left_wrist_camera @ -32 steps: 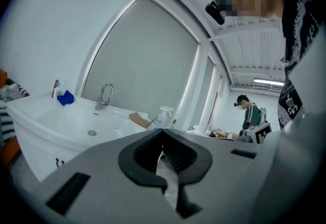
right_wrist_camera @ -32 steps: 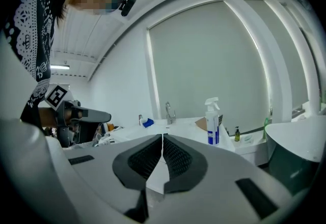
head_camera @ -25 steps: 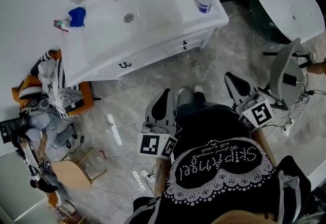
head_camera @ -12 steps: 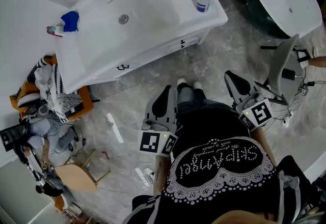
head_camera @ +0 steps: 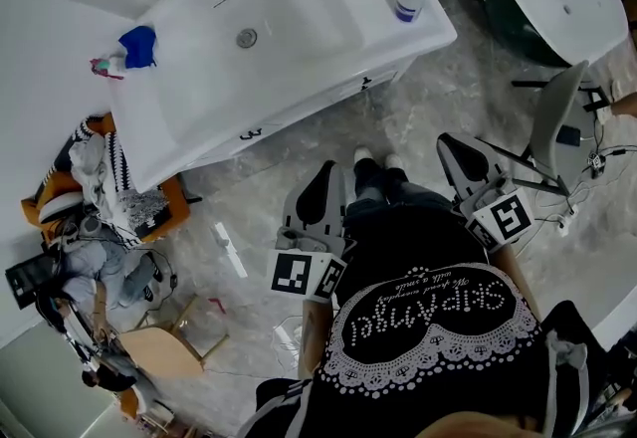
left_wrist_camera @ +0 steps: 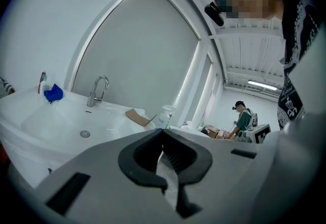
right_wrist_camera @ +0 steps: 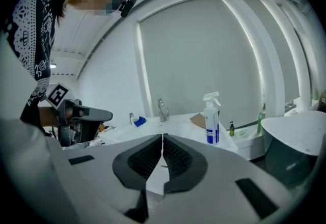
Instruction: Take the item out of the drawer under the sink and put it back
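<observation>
Two drawer fronts showed on the vanity below the sink (head_camera: 309, 18), both shut, so the item itself was out of sight, presumably inside one. Farthest left, the handle (head_camera: 251, 133) under the basin sat on the wider front. Its long axis ran w/ the vanity edge, slanting up to the right in the head view. A pull would likely have to come straight out toward the person's feet.

Next, the left gripper (left_wrist_camera: 163, 132) hung low in front of the person, jaws pressed together w/ nothing btwn them, pointing at the vanity. That handle lay ahead & off to the left of its jaws, well apart, bare floor btwn. A smaller handle (head_camera: 366, 83) lay ahead, roughly btwn the 2 grippers' lines.

Farther right, the right gripper (right_wrist_camera: 162, 137) was likewise closed & empty, a spray bottle (right_wrist_camera: 211, 121) standing on the surface beyond it. By this layout the left gripper was nearer the wider front, & its jaws would have to part before hooking the handle.
</observation>
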The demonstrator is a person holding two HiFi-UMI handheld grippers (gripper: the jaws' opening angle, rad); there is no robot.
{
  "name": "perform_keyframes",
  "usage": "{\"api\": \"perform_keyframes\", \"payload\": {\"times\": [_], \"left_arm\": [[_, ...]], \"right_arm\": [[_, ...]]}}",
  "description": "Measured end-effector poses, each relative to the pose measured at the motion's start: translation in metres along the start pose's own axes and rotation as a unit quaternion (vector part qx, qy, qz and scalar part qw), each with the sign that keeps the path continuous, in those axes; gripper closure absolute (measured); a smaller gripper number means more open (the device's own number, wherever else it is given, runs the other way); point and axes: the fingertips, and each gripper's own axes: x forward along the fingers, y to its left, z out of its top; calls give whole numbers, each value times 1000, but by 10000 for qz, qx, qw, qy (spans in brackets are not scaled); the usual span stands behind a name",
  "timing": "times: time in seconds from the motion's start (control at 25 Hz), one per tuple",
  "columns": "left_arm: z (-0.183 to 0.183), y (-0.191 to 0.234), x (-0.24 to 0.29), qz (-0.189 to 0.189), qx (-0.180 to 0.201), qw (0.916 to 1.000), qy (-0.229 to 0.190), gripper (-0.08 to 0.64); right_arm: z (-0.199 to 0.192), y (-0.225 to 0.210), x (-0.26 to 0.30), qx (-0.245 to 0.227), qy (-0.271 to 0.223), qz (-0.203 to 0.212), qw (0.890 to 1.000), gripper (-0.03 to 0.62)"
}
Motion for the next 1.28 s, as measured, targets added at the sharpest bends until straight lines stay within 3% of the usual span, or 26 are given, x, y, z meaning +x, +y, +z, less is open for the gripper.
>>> {"api": "perform_keyframes", "payload": {"times": [0.4, 0.56, 0.84, 1.04, 1.28], "left_arm": [[-2, 42, -14, 75, -43, 9999, 85, 555], [0, 44, -11, 70, -232, 9997, 52, 555], [5, 48, -10, 62, -17, 10000, -62, 555], [15, 51, -10, 219, -122, 9995, -185, 555], [17, 51, -4, 96, -85, 9998, -176, 555]], "right_arm": [[-8, 27, 36, -1, 57, 55, 10000, 574], [-10, 31, 39, 18, 140, 23, 9999, 574], [-3, 23, 45, -51, 115, -24, 9999, 574], [-2, 23, 49, -231, 108, 19, 9997, 574], [-2, 25, 53, -314, 71, -76, 9995, 574]]}}
